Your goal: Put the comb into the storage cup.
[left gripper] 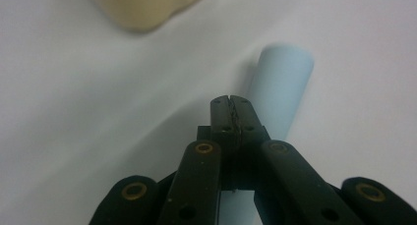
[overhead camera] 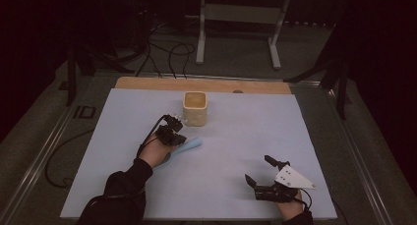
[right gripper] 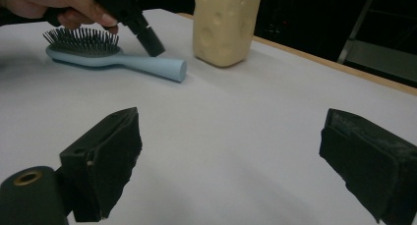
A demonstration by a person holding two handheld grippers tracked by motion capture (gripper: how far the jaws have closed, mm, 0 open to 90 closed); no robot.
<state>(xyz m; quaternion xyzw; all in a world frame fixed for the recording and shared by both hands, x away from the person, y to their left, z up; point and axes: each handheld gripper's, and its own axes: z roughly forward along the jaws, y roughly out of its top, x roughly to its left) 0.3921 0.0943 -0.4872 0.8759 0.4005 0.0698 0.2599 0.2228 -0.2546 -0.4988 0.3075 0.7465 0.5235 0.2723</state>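
Forearm and sleeve enter at 7 o'clock of the high view, carrying the left gripper toward mid-table. Its jaws are clenched together with nothing between them, tips poised over the pale blue handle of the hairbrush. The hairbrush lies flat, bristles up, on the white table cover, handle end pointing toward 2 o'clock; this leaves the handle free for a grasp, which probably explains the gripper's position above it. Just beyond, at 12 o'clock, stands the cream cup, upright and open-mouthed, near the brush but apart from it, a likely receptacle for it. At 5 o'clock the right gripper rests low near the table's front edge, jaws spread wide and empty, evidently parked clear of the left hand's work.
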